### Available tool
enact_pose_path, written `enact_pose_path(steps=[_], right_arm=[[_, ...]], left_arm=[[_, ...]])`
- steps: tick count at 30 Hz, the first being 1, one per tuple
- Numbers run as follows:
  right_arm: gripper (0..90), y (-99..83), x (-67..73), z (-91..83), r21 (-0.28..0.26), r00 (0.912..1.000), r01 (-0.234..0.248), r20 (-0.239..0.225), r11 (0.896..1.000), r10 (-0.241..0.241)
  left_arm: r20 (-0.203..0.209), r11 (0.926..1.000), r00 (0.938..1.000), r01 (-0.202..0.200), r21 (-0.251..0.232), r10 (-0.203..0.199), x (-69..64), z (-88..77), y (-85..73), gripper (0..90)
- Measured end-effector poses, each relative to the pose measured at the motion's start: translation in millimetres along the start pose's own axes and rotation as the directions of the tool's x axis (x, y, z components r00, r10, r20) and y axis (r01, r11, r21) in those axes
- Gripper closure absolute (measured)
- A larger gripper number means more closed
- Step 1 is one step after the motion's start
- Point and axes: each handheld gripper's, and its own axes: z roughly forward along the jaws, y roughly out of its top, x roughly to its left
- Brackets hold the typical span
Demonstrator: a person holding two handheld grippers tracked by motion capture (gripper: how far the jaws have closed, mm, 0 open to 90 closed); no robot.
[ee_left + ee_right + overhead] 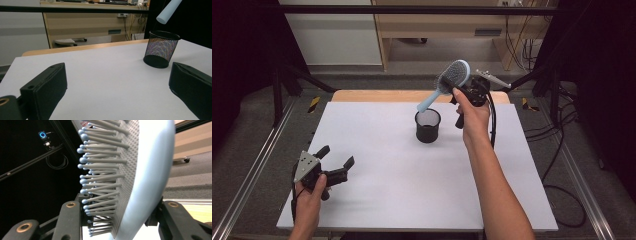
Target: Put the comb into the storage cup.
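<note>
The hairbrush hangs tilted above the mesh pen cup, handle end lowest, so it can slide in. The right gripper is clamped on its head (bristle side against one jaw). The left gripper rests apart, jaws spread and empty.

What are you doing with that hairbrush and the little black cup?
A person holds a gripper in each hand at a white table. The right gripper has its fingers shut on the head of a light blue hairbrush, lifted in the air, with the handle tilted down toward the black mesh cup. The handle's tip is just above the cup's rim and not inside yet. The left gripper rests low near the table's front left, open and holding nothing.
</note>
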Motion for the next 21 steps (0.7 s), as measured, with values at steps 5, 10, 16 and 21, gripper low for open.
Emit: enact_pose_path(steps=[5, 10, 16, 21], right_arm=[[53.8, 0.1, -1.7, -0.4, 0.000, 1.0000, 0.006, 0.007, 1.000, -0.006], [53.8, 0.1, -2.9, -1.1, 0.003, 0.9999, 0.008, 0.013, 1.000, -0.008], [53.7, 0.0, -3.3, -1.0, 0.009, 0.9996, 0.018, 0.022, 1.000, -0.018], [53.7, -1.2, -3.8, 0.1, 0.017, 0.9992, 0.027, 0.028, 0.999, -0.028]], left_arm=[[0.009, 1.0000, 1.0000, 0.000, 0.000, 0.000, -0.5, 0.2, -0.1, 1.7], [0.010, 1.0000, 1.0000, 0.000, 0.000, 0.000, -0.3, 0.2, -0.1, 1.7], [0.016, 1.0000, 0.9999, -0.005, -0.003, 0.005, -0.5, -0.2, 0.0, 2.5], [0.006, 1.0000, 1.0000, -0.006, -0.004, 0.006, 0.3, -0.6, 0.1, 1.6]])
